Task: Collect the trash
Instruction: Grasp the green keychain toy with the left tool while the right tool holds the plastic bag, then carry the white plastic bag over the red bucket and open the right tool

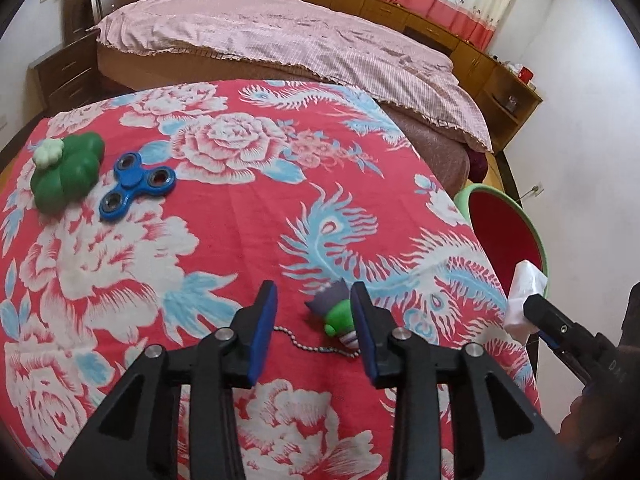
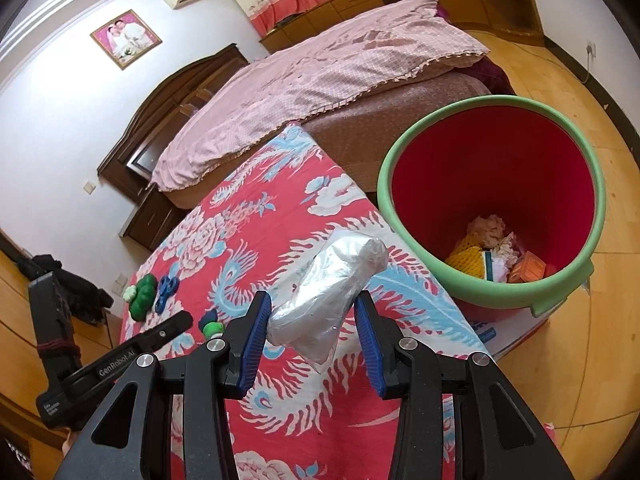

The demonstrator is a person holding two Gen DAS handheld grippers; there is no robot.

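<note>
My right gripper [image 2: 313, 308] is shut on a crumpled clear plastic wrapper [image 2: 326, 300] and holds it above the table's right edge, left of the bin. The wrapper also shows in the left wrist view [image 1: 524, 292], held by the right gripper [image 1: 536, 308]. The red bin with a green rim [image 2: 592, 184] stands on the floor beside the table and holds several pieces of trash [image 2: 496, 252]. It also shows in the left wrist view [image 1: 504, 216]. My left gripper [image 1: 314, 296] is open and empty above the red floral tablecloth [image 1: 240, 216], just behind a small green keychain toy [image 1: 338, 314].
A green cactus toy [image 1: 66, 172] and a blue fidget spinner [image 1: 136, 184] lie at the table's far left. A bed with a pink cover [image 1: 280, 36] stands behind the table. Wooden cabinets [image 1: 500, 80] line the far wall.
</note>
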